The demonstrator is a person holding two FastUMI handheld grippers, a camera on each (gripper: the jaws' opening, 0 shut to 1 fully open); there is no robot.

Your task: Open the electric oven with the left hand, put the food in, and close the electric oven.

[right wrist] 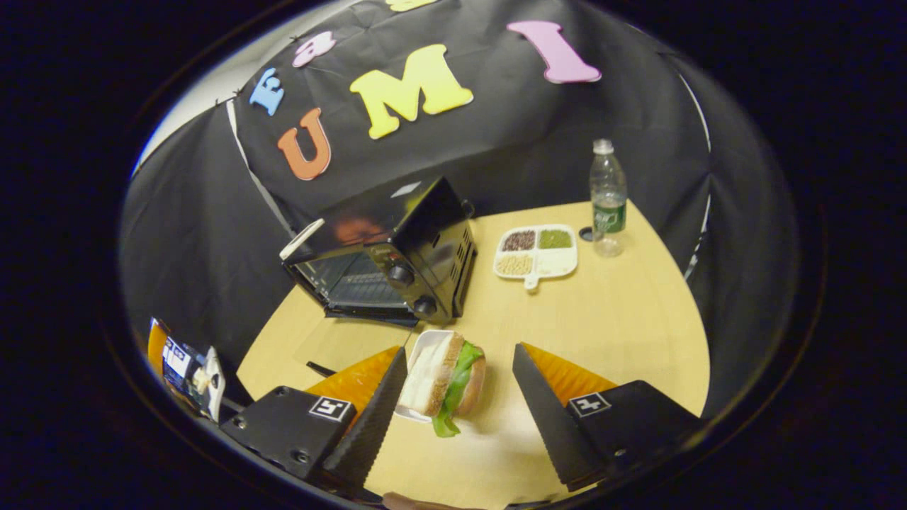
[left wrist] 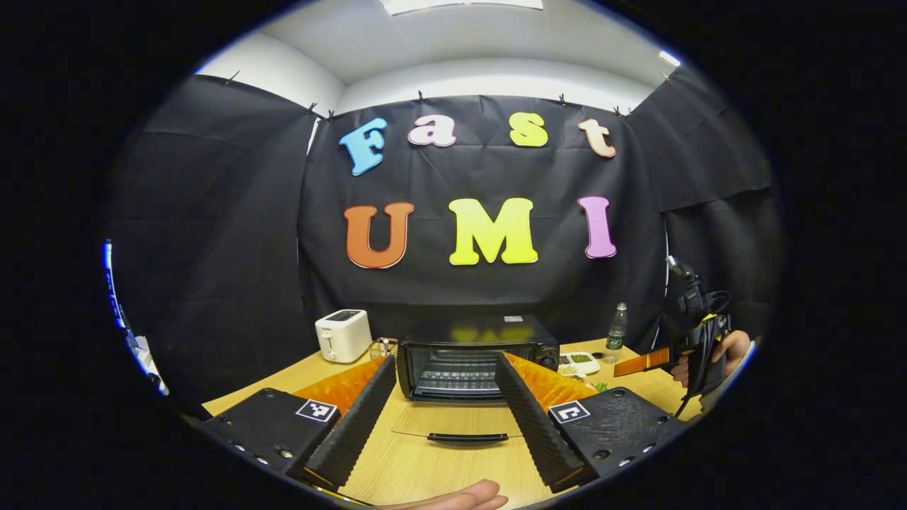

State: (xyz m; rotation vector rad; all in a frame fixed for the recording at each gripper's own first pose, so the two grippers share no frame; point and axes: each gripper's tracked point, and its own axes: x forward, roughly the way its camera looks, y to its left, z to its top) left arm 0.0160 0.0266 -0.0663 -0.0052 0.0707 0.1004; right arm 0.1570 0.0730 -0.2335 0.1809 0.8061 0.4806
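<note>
On the bench the electric oven stands with its glass door already dropped flat toward the left hand-held gripper, whose fingers are spread wide and empty over the door handle. Just ahead of the right hand-held gripper, slightly left of centre between its wide-open, empty fingers, sits the sandwich on its small white tray, long axis running away toward the oven. That right gripper is the nearer, angled down at the food; the pickup likely comes next.

No legible text or labels
</note>
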